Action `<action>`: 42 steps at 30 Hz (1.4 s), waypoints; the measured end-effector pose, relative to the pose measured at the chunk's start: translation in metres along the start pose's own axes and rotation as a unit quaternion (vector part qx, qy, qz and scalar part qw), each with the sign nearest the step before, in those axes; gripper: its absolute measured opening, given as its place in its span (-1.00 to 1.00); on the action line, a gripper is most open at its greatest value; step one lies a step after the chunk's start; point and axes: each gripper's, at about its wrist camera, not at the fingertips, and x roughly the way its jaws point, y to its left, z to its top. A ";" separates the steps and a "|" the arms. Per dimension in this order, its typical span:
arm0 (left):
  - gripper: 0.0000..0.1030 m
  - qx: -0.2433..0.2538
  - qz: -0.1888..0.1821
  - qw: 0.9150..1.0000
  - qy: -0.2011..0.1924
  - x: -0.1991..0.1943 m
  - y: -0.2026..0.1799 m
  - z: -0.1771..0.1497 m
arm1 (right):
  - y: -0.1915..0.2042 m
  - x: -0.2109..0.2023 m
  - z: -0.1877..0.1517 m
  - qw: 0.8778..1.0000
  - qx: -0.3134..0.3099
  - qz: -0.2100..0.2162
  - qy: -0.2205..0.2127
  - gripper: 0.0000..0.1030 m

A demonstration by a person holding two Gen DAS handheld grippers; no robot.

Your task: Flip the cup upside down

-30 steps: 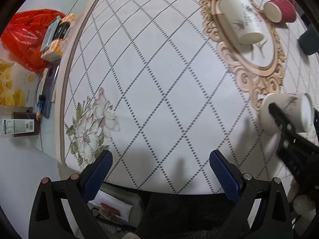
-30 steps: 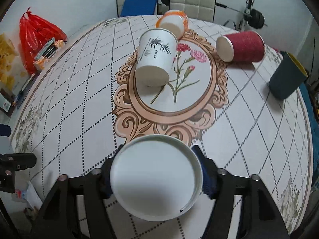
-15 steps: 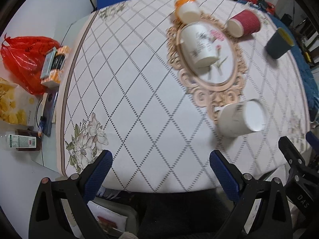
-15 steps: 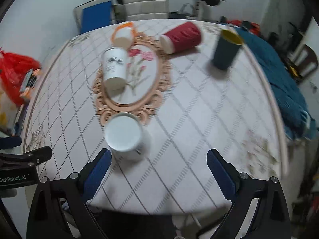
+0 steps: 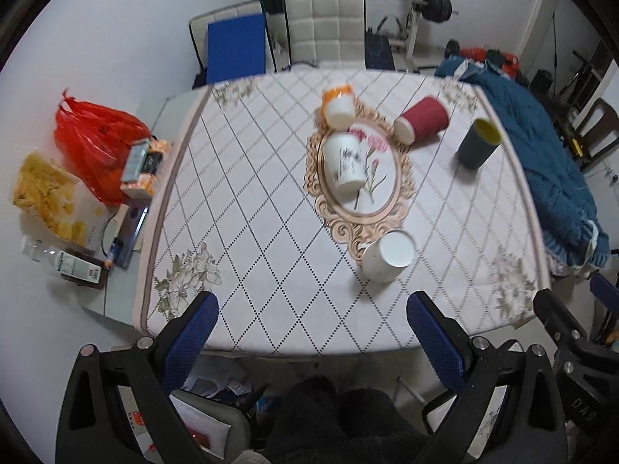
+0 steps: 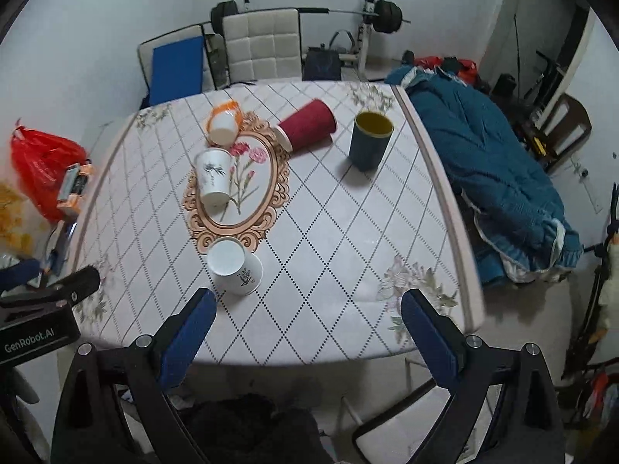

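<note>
A: Any text showing?
B: "GenRobot.AI" is showing in white on the left gripper (image 6: pixel 38 309) body, right wrist view.
A: Others?
B: "DAS" is reading on the right gripper (image 5: pixel 580 379) body; labels elsewhere are blurring out.

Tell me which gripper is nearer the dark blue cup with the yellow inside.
Right, as far as I can judge. The dark blue cup stands far across the table from both; the right gripper sits on its side, the left gripper further over.
</note>
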 end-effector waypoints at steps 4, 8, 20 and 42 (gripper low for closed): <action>0.94 -0.002 -0.008 1.000 -0.016 -0.035 -0.003 -0.008 | -0.002 -0.045 0.001 1.000 -0.014 0.006 -0.024 0.91; 0.94 0.000 -0.014 0.999 -0.030 -0.065 -0.006 -0.014 | -0.006 -0.090 0.001 0.999 -0.022 0.002 -0.049 0.91; 0.94 -0.013 -0.023 0.998 -0.048 -0.119 -0.010 -0.029 | -0.022 -0.176 -0.008 0.997 -0.019 0.023 -0.074 0.91; 0.94 -0.028 -0.012 0.999 -0.035 -0.139 -0.005 -0.051 | -0.021 -0.198 -0.019 0.997 -0.023 0.038 -0.060 0.91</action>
